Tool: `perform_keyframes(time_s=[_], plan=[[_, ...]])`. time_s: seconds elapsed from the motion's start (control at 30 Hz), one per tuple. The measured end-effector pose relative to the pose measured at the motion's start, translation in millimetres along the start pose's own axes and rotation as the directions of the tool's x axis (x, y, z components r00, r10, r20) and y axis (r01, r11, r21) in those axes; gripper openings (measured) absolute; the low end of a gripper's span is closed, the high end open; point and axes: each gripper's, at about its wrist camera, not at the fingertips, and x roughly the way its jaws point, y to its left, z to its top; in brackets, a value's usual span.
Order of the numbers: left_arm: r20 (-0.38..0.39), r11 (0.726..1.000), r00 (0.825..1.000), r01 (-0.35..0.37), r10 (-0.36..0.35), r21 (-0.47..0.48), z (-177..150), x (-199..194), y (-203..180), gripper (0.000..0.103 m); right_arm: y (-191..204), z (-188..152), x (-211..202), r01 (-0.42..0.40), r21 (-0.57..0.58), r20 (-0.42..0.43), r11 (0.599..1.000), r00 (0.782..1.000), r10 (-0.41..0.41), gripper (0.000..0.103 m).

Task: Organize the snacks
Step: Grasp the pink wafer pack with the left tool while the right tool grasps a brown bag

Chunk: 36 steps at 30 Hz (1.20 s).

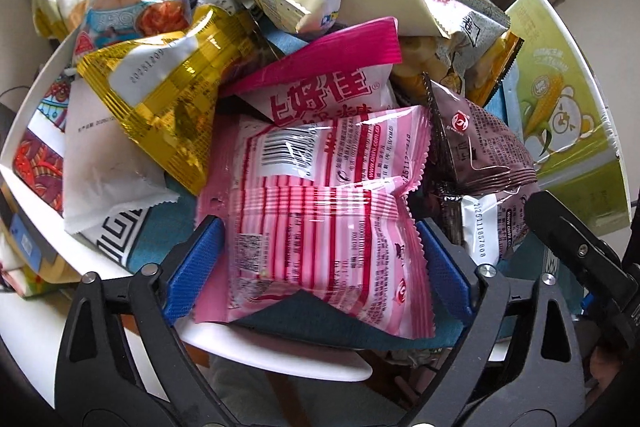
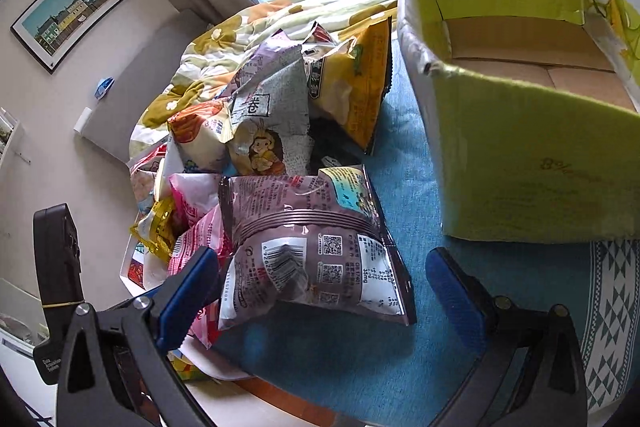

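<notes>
Blue cloth (image 2: pixel 404 163) covers the table, where a heap of snack packets lies along the left side, beside a flowered quilt (image 2: pixel 240 27). At the near edge, the left gripper (image 1: pixel 318 269) has its blue pads on both sides of a pink packet (image 1: pixel 320 227) — pressing its edges. The right gripper (image 2: pixel 320 291) stands wide around a brown packet (image 2: pixel 312 251), not touching — near the green cardboard box (image 2: pixel 532 155) at the right edge.
</notes>
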Motion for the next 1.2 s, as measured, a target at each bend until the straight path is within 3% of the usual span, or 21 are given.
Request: perform_keyframes(time_s=[0.4, 0.83, 0.97, 1.2], plan=[[0.01, 0.999, 0.999, -0.036, 0.036, 0.037, -0.7, 1.9, -9.4, 0.081, -3.5, 1.3, 28.9, -0.041, -0.045, -0.06, 0.998, 0.997, 0.038, 0.103], [0.002, 0.997, 1.0, 0.012, -0.013, 0.08, -6.2, -7.5, 3.8, 0.076, 7.8, -3.0, 38.3, -0.033, -0.07, -0.028, 0.997, 0.999, 0.031, 0.103], [0.004, 0.995, 1.0, 0.015, -0.015, 0.101, -5.8, -12.0, 6.3, 0.073, 17.7, -6.1, 31.5, -0.029, -0.113, -0.013, 0.993, 1.0, 0.028, 0.079], [0.013, 0.99, 0.999, 0.05, -0.052, 0.13, -6.8, -35.8, 5.0, 0.072, 32.3, -8.1, 8.8, 0.018, -0.146, 0.049, 0.989, 0.999, -0.011, 0.074]])
